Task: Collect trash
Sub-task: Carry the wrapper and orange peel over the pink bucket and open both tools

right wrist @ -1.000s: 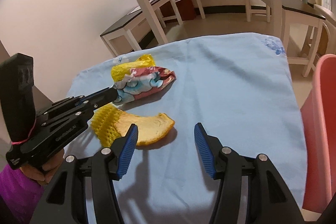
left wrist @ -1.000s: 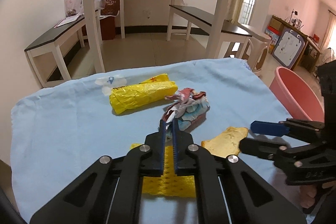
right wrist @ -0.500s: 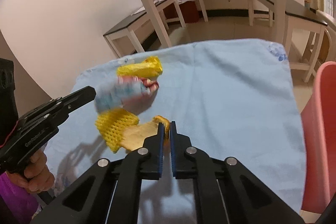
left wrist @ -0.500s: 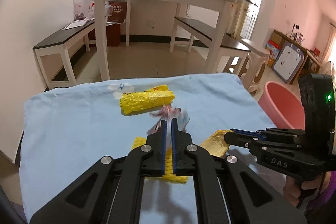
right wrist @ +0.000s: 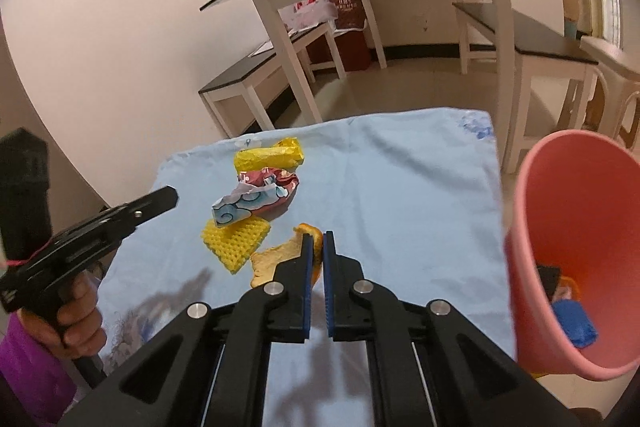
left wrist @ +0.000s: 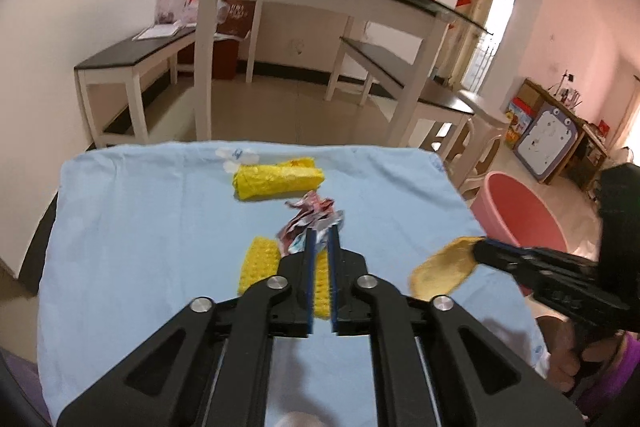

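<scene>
**Inspector:** Your left tool (left wrist: 321,239) had its blue pads drawn in tight on the crumpled wrapper (left wrist: 310,223). In the left wrist view the wrapper stuck out just past the fingertips, lifted above the blue cloth (left wrist: 140,227) of the surface. In the right wrist view that same wrapper (right wrist: 256,197) hung clear of the cloth, over the yellow foam net (right wrist: 234,241).

**Operator:** And the right one?

**Inspector:** Your right tool (right wrist: 318,245) was clamped narrow on the orange peel (right wrist: 276,257). The peel's far end poked up between the pads, and the rest trailed off to the left of the fingers. From the left wrist view the peel (left wrist: 444,269) sat at the tip of that tool, raised off the cloth, to the right of your left tool.

**Operator:** What lay on the surface?

**Inspector:** The foam net (left wrist: 260,263) lay flat on the cloth, just under and to the left of your left tool's fingers. The yellow bag (left wrist: 278,179) lay farther out, beyond the wrapper, well apart from both tools.

**Operator:** Where was the bin?

**Inspector:** The pink basin (right wrist: 576,239) stood off the right edge of the surface, close to the right of your right tool, its mouth tilted toward the camera. Some items already lay at its bottom, one of them blue; I could not identify them.
</scene>
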The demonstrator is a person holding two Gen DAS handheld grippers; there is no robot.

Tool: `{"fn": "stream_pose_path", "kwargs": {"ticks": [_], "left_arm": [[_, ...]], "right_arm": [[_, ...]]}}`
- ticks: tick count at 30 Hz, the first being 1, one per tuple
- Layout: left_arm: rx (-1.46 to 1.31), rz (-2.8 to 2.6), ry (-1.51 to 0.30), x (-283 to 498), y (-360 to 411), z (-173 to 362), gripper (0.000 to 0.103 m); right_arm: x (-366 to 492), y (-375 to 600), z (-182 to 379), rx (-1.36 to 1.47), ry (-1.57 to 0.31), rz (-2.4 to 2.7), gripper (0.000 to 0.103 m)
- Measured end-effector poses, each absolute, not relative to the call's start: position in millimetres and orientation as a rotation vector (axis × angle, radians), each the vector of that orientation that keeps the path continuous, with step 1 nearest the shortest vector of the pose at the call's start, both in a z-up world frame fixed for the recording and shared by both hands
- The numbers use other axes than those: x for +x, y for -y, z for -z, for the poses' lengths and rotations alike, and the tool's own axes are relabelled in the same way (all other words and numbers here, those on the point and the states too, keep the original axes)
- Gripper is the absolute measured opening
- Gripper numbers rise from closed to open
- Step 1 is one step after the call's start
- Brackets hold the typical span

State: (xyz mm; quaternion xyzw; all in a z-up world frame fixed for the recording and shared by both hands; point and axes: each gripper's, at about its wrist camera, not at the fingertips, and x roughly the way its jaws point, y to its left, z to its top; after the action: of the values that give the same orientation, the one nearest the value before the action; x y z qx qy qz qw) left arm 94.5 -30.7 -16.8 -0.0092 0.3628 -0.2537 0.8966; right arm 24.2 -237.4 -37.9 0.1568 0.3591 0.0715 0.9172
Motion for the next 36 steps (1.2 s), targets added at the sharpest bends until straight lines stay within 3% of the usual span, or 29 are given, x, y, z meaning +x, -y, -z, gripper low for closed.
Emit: {"fn": "stream_pose_path", "kwargs": {"ticks": [2,3,17,19,20,23,36], "left_arm": [[-0.011,0.514,-0.764,98.3,31.9,22.5,0.035],[-0.013,0.515,-0.773,100.6,32.7,26.1,0.037],[0.071,0.499,-0.782,119.9,58.7,55.0,0.037],[0.073,0.481,-0.783,122.1,59.3,56.7,0.025],[0.075,0.477,-0.788,123.3,59.8,57.2,0.012],[0.064,0.464,-0.790,121.5,57.7,56.3,0.003],[-0.057,0.516,-0.689,71.5,60.5,0.0,0.002]], "right_arm": [[18.2,239.7,35.2,0.316,-0.731,-0.142,0.004],[16.3,240.7,34.8,0.314,-0.730,-0.140,0.004],[20.9,249.1,46.8,0.344,-0.768,-0.137,0.004],[21.1,248.1,46.4,0.341,-0.766,-0.140,0.004],[20.6,248.0,46.0,0.339,-0.764,-0.142,0.004],[17.7,249.4,43.4,0.337,-0.755,-0.144,0.004],[-15.7,268.3,21.7,0.363,-0.674,-0.121,0.004]]}}
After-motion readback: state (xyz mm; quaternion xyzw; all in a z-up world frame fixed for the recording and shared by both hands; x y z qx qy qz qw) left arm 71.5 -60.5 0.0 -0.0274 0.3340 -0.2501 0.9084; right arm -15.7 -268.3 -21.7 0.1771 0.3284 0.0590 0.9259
